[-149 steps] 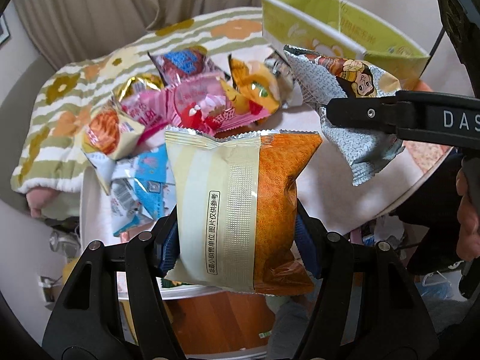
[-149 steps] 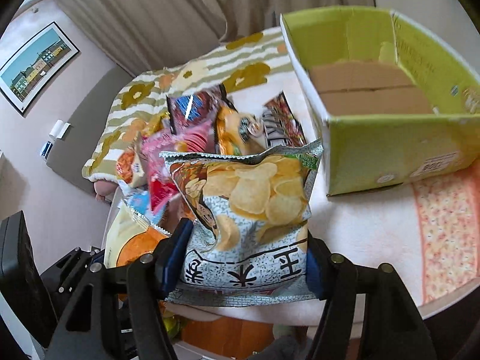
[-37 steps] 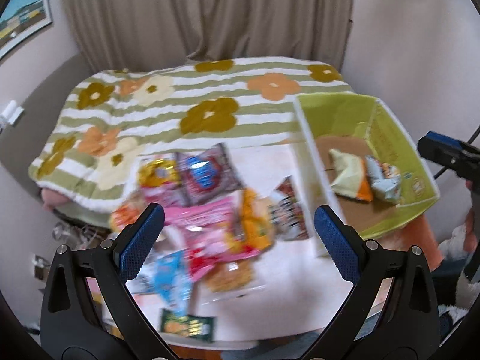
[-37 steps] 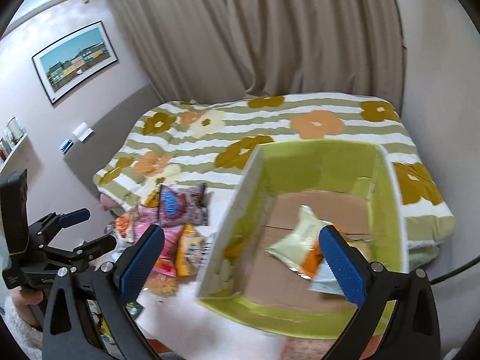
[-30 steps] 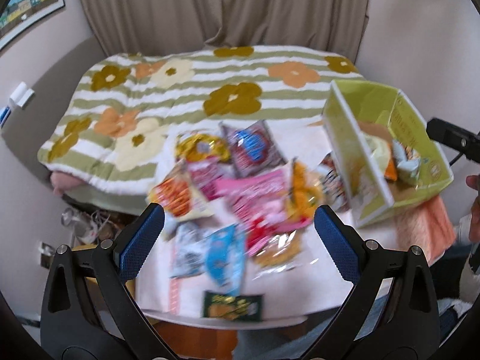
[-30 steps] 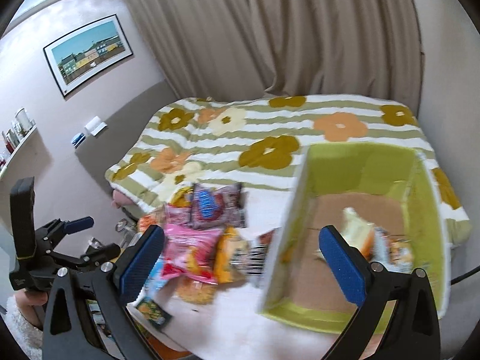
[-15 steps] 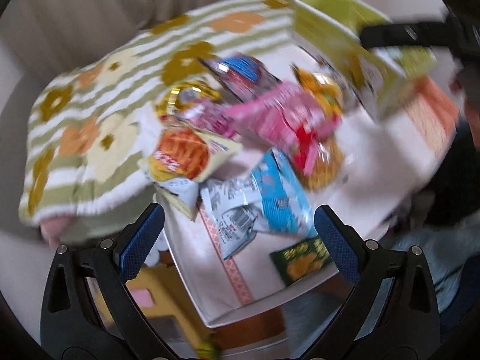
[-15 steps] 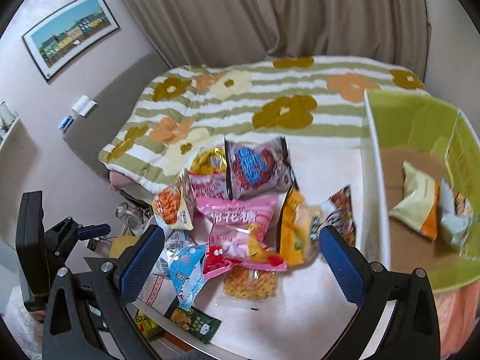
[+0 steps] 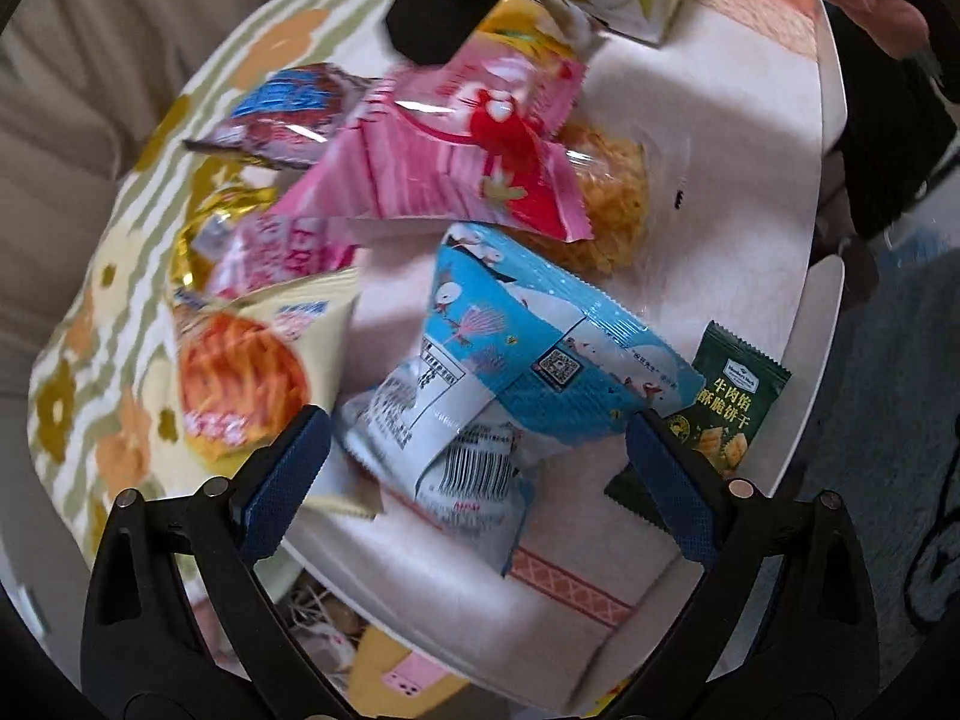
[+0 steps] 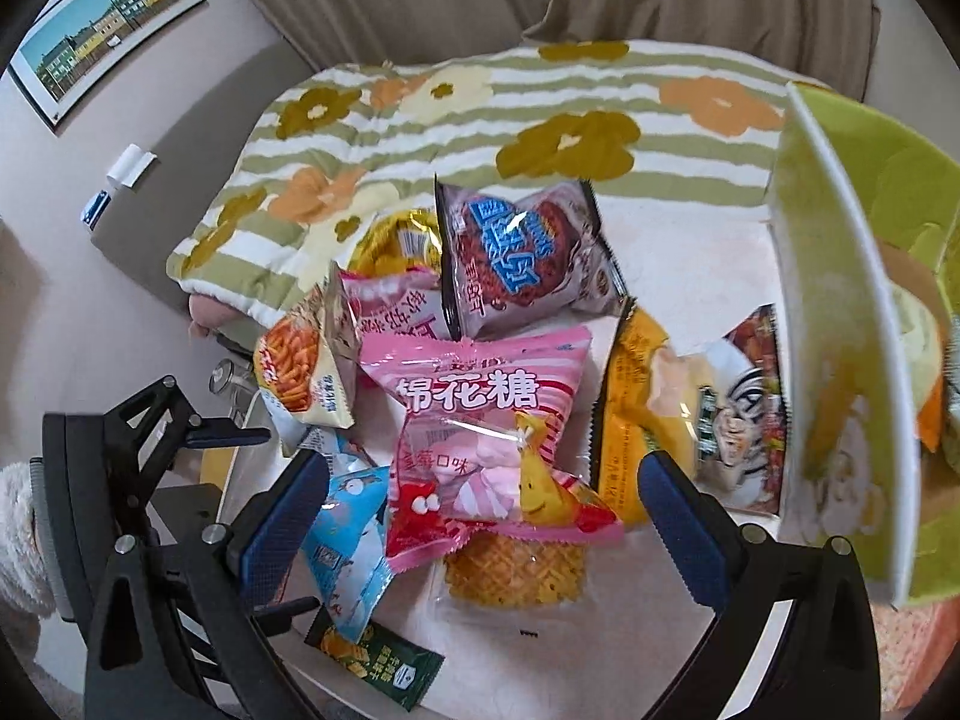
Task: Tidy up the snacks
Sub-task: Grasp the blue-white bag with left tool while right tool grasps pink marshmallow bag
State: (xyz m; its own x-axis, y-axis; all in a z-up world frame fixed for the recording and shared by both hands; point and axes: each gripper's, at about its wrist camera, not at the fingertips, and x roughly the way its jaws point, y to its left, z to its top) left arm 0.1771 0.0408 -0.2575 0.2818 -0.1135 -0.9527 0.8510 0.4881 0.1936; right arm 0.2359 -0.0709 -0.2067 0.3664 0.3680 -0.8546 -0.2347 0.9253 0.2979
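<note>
While a couple of packets already lie inside the green cardboard box point(image 10: 840, 396) at the right edge of the tabletop point(image 10: 708, 252), most of your sorting looks undone: the pile in the middle is still thick, so I'd judge you early in the job. Across it you have the purple-and-blue packet point(image 10: 522, 258) at the far side, the gold foil bag point(image 10: 396, 240) just beside it, the pink marshmallow bag point(image 10: 480, 420) lying on a clear pack of fried noodle snack point(image 10: 516, 570), the yellow bag point(image 10: 642, 420) and a red-and-white packet point(image 10: 750, 414) up against the box wall, the orange crisp-stick bag point(image 10: 300, 372) toward the left edge, and the dark green biscuit sachet point(image 9: 726, 402) at the near edge. Your left gripper point(image 9: 480, 456) has its fingers spread wide, with the blue-and-white snack bag point(image 9: 516, 360) sitting between the blue pads; neither pad is clearly pressing on it, and nothing is held. That bag lies near the near-left corner of the tabletop, touching the biscuit sachet on one side and close to the crisp-stick bag on the other. Your right gripper point(image 10: 486, 516) is likewise fully apart and empty, hovering over the lower end of the marshmallow bag, whose foil edges fall between the pads without visible contact. Both look lined up for the next pick, the left on the blue bag and the right on the pink one, and every remaining packet needs moving to the box
</note>
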